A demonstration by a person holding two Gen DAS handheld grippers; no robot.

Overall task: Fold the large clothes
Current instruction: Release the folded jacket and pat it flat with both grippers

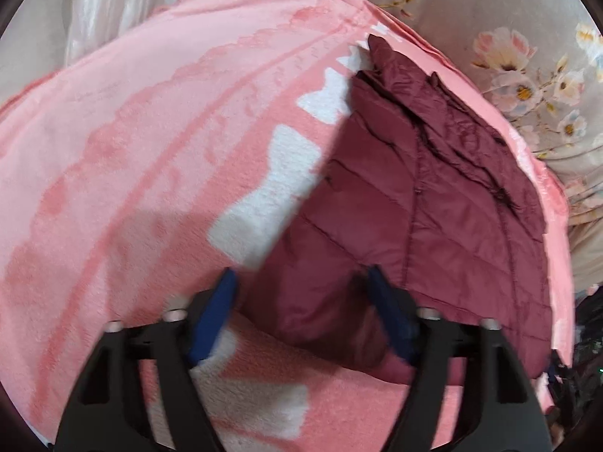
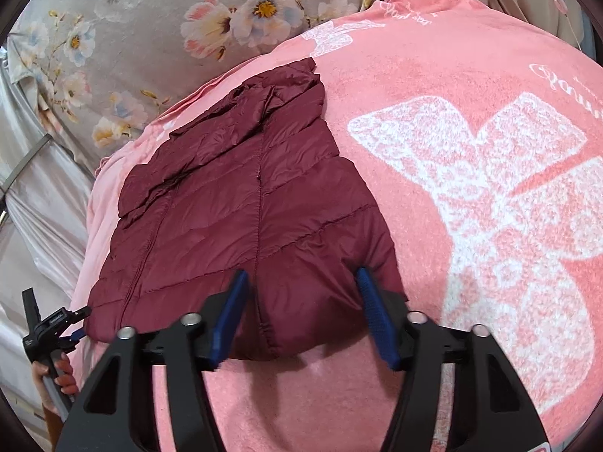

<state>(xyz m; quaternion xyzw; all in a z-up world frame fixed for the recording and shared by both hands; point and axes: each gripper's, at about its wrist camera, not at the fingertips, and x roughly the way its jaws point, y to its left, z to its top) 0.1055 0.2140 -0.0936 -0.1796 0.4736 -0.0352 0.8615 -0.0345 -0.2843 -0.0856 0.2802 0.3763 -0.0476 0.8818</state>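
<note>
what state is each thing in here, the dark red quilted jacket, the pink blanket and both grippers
dark red quilted puffer jacket: lying flat on the blanket, partly folded, near hem between both grippers' fingers
pink fleece blanket with white bow prints: spread out under the jacket
left gripper: jaws apart astride a jacket corner, pads not pressing
right gripper: jaws apart astride the hem, not clamped
floral bedsheet: spread under the blanket

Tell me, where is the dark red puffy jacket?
The jacket lies flat on the pink blanket, left of its big white bow, near the flowered bedding.
</note>
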